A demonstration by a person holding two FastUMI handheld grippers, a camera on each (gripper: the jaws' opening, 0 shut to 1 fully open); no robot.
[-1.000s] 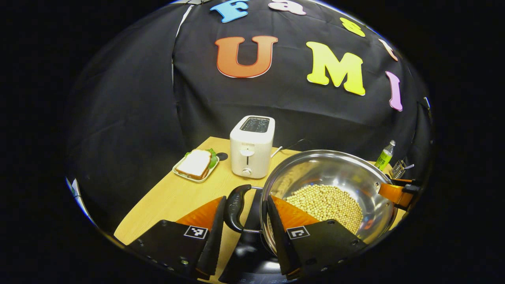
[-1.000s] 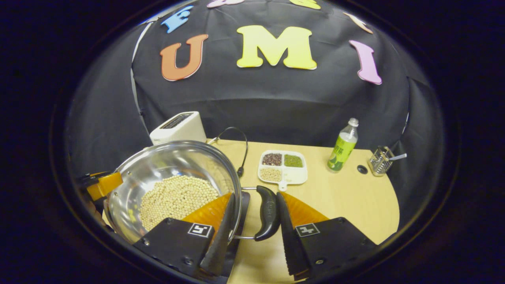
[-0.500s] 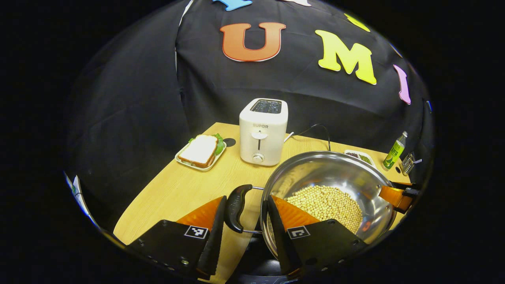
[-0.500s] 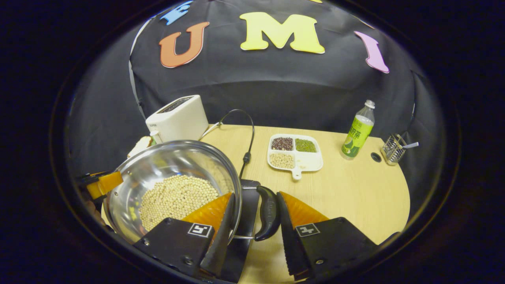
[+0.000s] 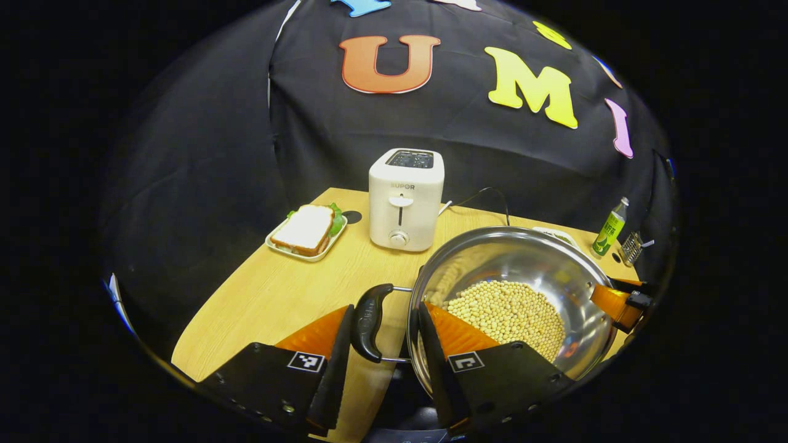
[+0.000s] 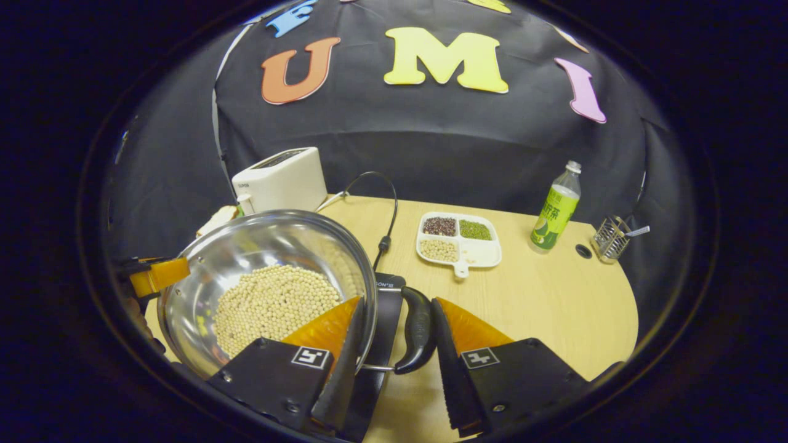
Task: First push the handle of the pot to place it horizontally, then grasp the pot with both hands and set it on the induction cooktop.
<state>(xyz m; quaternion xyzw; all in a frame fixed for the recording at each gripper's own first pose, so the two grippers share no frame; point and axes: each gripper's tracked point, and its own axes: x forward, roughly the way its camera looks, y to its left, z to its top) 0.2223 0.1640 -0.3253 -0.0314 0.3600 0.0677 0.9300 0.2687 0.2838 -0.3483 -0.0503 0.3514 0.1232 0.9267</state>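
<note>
Step in hand: two-handed carry of the pot (image 5: pixel 511 277) to the induction cooktop (image 6: pixel 385 307). Handle-levelling looks done; both side handles sit horizontal.

My left gripper (image 5: pixel 381 363) straddles the left handle (image 5: pixel 367 321). The outer finger sits against the black grip, the inner one reaches over the rim into the pot. The fingers are set narrow around it, but I can't confirm both are pressing.

My right gripper (image 6: pixel 394 363) is the mirror case on the right handle (image 6: pixel 418 329): one finger inside the rim, the other just beside the grip on the outside. Same caveat on the clamp.

The pot is stainless, carrying a bed of soybeans (image 6: pixel 271 304), and reads as lifted and roughly level. The cooktop's black slab shows under the pot's right edge in the right gripper view, so the pot is over it or nearly so. How much gap remains underneath I can't tell.

Next move, as I judge it: centre the pot over the glass, lower both grippers at the same rate to keep the rim flat, and spread the fingers only once the base sits.

Risks: uneven lowering shifts the beans. The power cable (image 6: pixel 388 203) runs just behind the cooktop. The toaster (image 5: pixel 405 200) and divided tray (image 6: pixel 458 243) stand well apart on the table (image 6: pixel 554 307).
</note>
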